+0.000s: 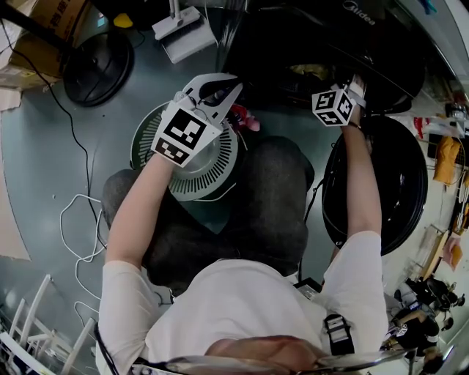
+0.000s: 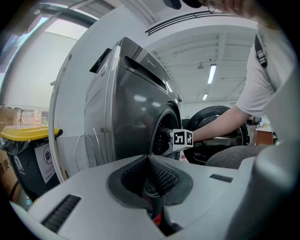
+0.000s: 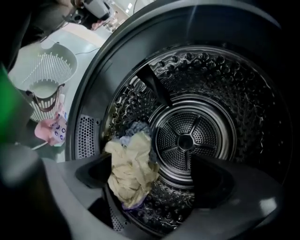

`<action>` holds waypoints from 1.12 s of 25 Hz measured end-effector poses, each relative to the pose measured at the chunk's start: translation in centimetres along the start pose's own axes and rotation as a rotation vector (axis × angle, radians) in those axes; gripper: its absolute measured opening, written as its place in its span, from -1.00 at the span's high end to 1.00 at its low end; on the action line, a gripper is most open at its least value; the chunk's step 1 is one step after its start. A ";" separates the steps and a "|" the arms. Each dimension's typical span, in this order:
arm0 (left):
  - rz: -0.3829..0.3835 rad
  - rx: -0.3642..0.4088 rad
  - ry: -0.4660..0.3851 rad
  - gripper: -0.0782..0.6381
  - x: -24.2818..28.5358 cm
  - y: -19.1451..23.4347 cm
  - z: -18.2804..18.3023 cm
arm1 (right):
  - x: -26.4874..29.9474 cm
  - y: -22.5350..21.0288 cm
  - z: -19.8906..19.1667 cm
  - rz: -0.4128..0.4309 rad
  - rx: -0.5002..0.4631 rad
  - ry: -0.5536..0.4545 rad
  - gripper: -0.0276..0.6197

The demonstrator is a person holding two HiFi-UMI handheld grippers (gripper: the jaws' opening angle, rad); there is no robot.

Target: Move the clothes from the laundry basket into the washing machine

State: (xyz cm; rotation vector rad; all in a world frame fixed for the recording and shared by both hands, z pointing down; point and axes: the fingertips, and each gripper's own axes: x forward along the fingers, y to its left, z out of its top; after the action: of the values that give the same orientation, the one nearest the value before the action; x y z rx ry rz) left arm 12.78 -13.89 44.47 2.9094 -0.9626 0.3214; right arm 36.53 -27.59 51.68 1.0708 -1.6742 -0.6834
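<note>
I kneel in front of the dark washing machine [image 1: 322,44]. My left gripper [image 1: 229,91] hangs over the round white laundry basket [image 1: 198,165], close to its far rim. Its jaws are pressed together [image 2: 149,164], and a pink cloth [image 1: 247,118] hangs from their tips. My right gripper [image 1: 350,91] reaches into the washer's mouth. It stands open [image 3: 154,178] in front of the steel drum [image 3: 190,136]. A crumpled cream cloth [image 3: 132,171] sits by its left jaw, over a bluish garment [image 3: 136,129]. The basket [image 3: 47,75] also shows at the left of the right gripper view.
The washer's round door [image 1: 385,183] stands open at my right. White cables [image 1: 77,227] lie on the floor to the left. A black round object [image 1: 99,66] and cardboard boxes [image 1: 44,22] are at the far left. A yellow-lidded bin [image 2: 26,140] stands beside the machine.
</note>
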 end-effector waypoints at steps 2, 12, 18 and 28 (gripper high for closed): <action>0.009 -0.003 -0.011 0.76 -0.2 0.5 0.2 | -0.5 0.2 0.3 -0.001 0.020 0.001 -0.73; 0.017 0.042 0.003 0.76 -0.2 0.8 -0.2 | -4.2 0.6 2.0 0.008 0.229 -0.039 0.03; 0.029 0.049 0.008 0.76 -0.3 0.9 -0.4 | -6.6 0.2 3.2 0.012 0.356 -0.077 0.26; 0.069 0.042 -0.012 0.76 -1.1 2.1 0.2 | -10.6 -0.6 7.7 0.086 0.543 -0.199 0.55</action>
State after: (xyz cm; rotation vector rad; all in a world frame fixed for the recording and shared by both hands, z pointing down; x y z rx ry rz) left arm 10.72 -14.96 44.08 2.9238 -1.0730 0.3331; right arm 30.72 -18.79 43.85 1.3239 -2.1356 -0.2854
